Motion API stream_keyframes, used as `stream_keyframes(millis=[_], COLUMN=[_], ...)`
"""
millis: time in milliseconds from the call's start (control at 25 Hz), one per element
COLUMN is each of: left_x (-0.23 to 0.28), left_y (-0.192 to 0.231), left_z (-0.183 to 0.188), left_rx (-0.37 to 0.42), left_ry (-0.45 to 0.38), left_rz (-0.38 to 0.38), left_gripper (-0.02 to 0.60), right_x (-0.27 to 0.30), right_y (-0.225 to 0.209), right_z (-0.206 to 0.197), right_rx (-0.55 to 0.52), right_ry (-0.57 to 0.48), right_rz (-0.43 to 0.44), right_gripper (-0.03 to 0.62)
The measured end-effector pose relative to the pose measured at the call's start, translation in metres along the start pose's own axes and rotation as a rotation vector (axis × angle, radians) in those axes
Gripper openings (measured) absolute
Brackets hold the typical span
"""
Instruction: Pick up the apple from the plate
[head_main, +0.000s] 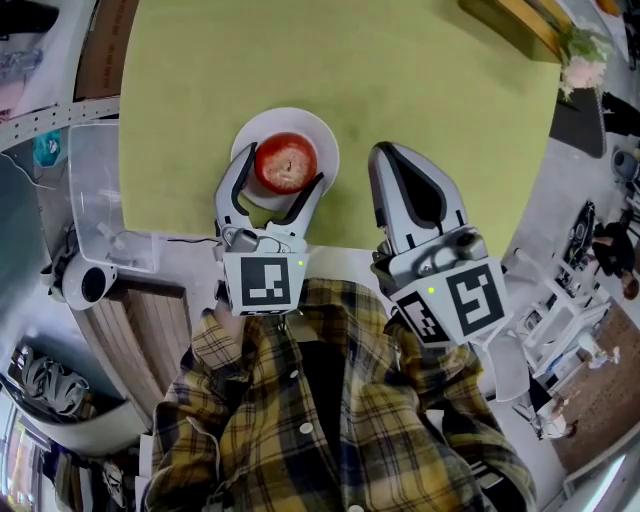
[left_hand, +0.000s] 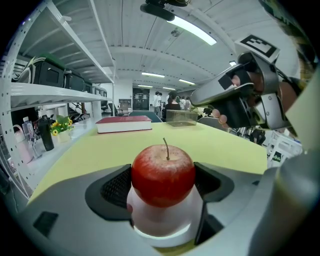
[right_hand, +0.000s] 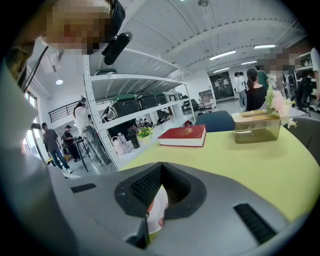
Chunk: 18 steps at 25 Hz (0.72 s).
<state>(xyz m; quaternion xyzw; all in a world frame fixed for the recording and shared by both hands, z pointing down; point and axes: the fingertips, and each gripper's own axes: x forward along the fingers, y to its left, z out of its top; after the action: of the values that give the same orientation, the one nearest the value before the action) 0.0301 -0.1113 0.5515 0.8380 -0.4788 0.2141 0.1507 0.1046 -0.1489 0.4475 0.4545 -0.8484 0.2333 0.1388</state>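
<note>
Resting on the plate (head_main: 322, 135), the apple (head_main: 286, 163) sits pinched in the left gripper (head_main: 281, 172) — right gripper (head_main: 385, 160) closed, empty.

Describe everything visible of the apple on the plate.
The apple is round and red, with pale yellowish speckling near the top and a thin brown stem standing upright. Its skin looks smooth and slightly glossy. It sits stem up on a small white plate on the yellow-green table, near the person's side. The left gripper has a jaw on either side, and its dark pads appear to touch the apple's flanks.
</note>
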Motion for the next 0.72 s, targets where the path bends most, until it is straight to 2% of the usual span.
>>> stream_keyframes(millis=[440, 720], left_x=[-0.002, -0.007], left_y=[0.004, 0.015], left_z=[0.013, 0.041], left_rx=[-0.007, -0.011], left_ry=[0.005, -0.023], left_rz=[-0.019, -0.031], left_gripper=[0.396, 0.396], right_x=[0.004, 0.007], right_y=[0.0, 0.006], right_z=[0.011, 0.03], right_rx=[-0.002, -0.014], right_ry=[-0.005, -0.025], right_rz=[0.004, 0.011], right_gripper=[-0.003, -0.003])
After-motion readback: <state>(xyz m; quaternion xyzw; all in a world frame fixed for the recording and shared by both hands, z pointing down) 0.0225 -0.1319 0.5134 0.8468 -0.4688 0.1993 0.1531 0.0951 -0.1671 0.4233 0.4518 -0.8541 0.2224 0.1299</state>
